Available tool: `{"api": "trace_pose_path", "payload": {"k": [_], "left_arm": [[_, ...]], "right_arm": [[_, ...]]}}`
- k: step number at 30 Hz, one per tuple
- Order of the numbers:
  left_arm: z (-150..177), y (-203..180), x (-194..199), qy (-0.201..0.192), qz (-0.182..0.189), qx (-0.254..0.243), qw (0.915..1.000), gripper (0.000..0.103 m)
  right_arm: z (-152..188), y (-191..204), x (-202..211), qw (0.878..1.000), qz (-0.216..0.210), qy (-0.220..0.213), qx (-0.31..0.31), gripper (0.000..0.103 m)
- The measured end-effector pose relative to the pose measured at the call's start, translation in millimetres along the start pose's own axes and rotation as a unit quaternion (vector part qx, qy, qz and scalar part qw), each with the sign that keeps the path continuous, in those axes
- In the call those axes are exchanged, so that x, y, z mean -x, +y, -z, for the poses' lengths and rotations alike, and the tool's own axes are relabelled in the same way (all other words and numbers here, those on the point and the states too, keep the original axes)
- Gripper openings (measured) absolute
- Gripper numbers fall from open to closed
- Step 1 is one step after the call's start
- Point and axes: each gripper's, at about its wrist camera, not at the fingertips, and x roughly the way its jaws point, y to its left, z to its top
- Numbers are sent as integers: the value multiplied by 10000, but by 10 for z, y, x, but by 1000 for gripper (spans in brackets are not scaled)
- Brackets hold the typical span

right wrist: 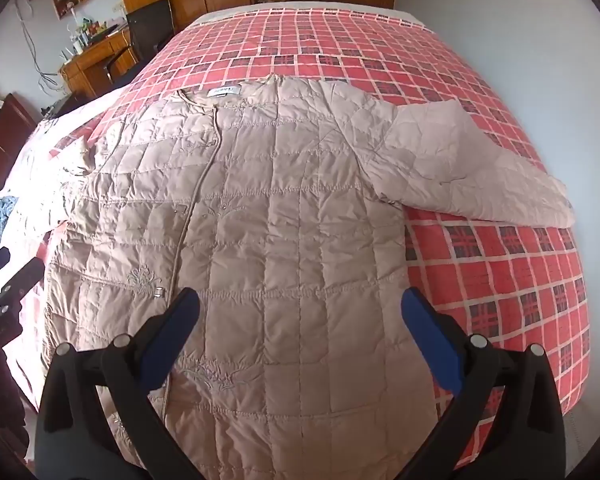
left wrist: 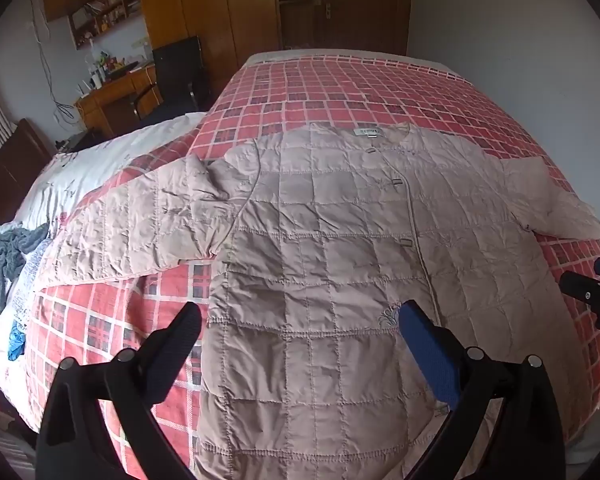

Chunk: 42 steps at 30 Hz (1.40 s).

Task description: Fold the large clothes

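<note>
A beige quilted jacket [left wrist: 320, 240] [right wrist: 268, 208] lies flat and front-up on a bed with a red plaid cover [left wrist: 360, 88] [right wrist: 340, 40]. Its collar points away from me and both sleeves are spread out to the sides. My left gripper [left wrist: 300, 320] hovers open above the jacket's lower left part, with nothing between its fingers. Over the lower right part my right gripper [right wrist: 300, 308] also stands open and empty. Each gripper shows at the edge of the other's view: the right one [left wrist: 592, 292] and the left one [right wrist: 8, 276].
A white quilt [left wrist: 100, 160] with a grey cloth [left wrist: 8, 256] and a blue item [left wrist: 16, 340] lies at the bed's left. A wooden desk [left wrist: 116, 96], a black chair [left wrist: 176, 72] and wardrobes stand beyond. A white wall [left wrist: 520, 40] borders the right side.
</note>
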Motion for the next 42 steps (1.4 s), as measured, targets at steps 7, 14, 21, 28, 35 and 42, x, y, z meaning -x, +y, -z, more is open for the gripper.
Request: {"api": "trace_pose_path", "payload": {"k": [7,14,21,28,35,42], "left_arm": [[-28,6,32,-22,41,45,10000,99],[-38,-26,51,-46,-39,48,10000,99],[-32,-27,81,-83,-54,54,9999,99],[-32,-30,88,-101,-66,69,9999,99],[-37,-21,103,-132,-64,90,9999,99],[-43,-28,102,-141,-84,97,9998,99]], "right_arm": [[-64,11,22,9999,-100,17,-124,100],[-41,-63,24,9997,-214,-46,-142,100],[-41,-60,32,9997,-204,-64,-143,100],[-38,-52,34,9997,-174,-75,-131,100],[-45,-41,41,9997,-203,-90,-142,100],[-50,-23,55,9996,-223,-119,-140,100]]}}
